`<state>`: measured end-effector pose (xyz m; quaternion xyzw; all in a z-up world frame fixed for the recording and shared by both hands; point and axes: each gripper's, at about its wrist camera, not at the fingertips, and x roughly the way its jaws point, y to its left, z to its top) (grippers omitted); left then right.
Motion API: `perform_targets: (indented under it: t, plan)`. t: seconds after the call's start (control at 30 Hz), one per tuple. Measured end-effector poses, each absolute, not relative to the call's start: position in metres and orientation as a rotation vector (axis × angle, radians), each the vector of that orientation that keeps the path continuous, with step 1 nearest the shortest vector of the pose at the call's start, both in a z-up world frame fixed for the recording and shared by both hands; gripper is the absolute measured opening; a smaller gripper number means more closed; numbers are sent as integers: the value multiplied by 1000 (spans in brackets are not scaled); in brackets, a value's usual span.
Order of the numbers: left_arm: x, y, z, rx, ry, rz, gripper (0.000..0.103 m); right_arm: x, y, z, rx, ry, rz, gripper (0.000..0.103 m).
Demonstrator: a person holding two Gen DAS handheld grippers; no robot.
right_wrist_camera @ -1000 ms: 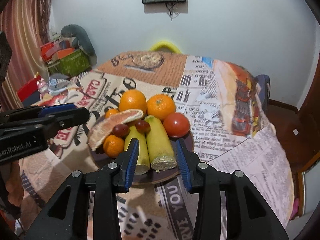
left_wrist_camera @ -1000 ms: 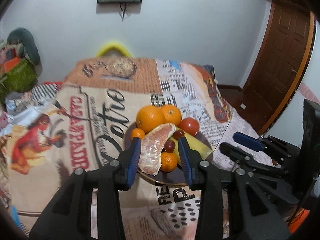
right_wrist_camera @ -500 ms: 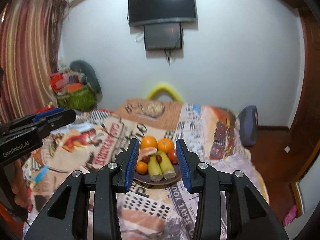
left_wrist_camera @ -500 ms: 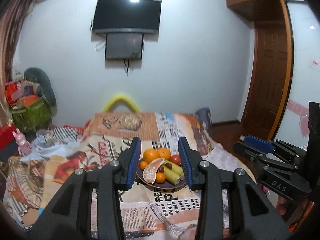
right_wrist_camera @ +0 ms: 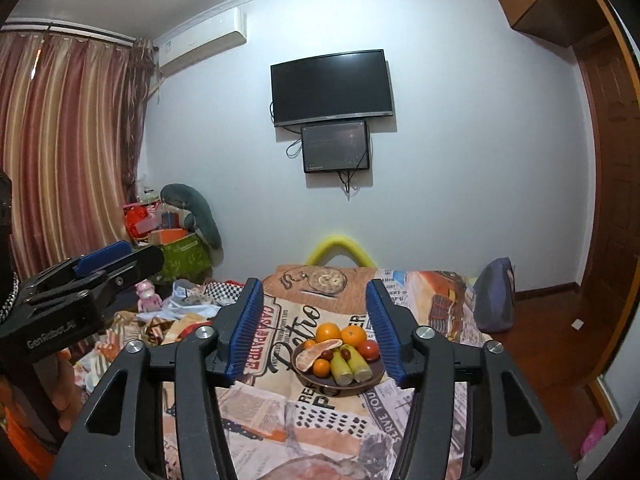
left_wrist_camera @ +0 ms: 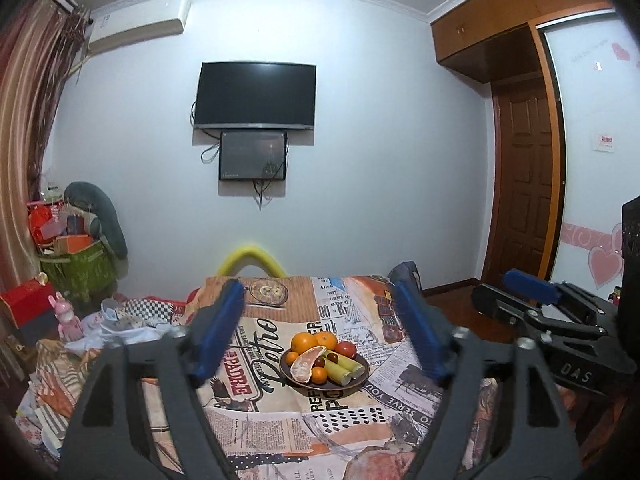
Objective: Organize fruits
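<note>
Both my claws are up in the air with nothing in them. My left claw point(left_wrist_camera: 320, 332) has its jaws opening, already spread wide, and my right claw point(right_wrist_camera: 314, 330) is opening too but not as far. No fruit between the pads of either one; the plate only lines up in the gap because it sits further out.

The dark plate point(left_wrist_camera: 358, 380) is on the printed cloth of the bed point(left_wrist_camera: 256, 416), straight ahead of both claws and below them, well apart. All the fruit looks piled on it already: two big oranges point(left_wrist_camera: 305, 342) at the back, a tomato point(right_wrist_camera: 369, 349) on the right, a peeled grapefruit wedge point(right_wrist_camera: 310, 357) on the left, small tangerines, a couple of dark grapes.

What matters for any next reach, I think: the two peeled bananas point(right_wrist_camera: 348, 366) lie side by side with their long axes pointing at me, cut ends nearest. They sit toward the right half of the plate, so my right claw is probably the handier one, coming in across their width.
</note>
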<state>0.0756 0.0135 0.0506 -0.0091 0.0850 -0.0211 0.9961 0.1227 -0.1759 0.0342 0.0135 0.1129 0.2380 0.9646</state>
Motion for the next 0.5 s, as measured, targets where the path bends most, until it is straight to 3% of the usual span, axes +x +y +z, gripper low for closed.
perform_targets:
  t: [0.07, 0.37, 0.5]
  plan:
    - [71, 11, 49, -2, 160, -39, 89, 118, -178, 33, 29, 207, 459, 81]
    - [63, 12, 45, -14, 162, -36, 100, 100, -178, 32, 6, 166, 403, 102]
    - [61, 13, 45, -31, 164, -37, 103, 97, -177, 32, 6, 164, 404, 103]
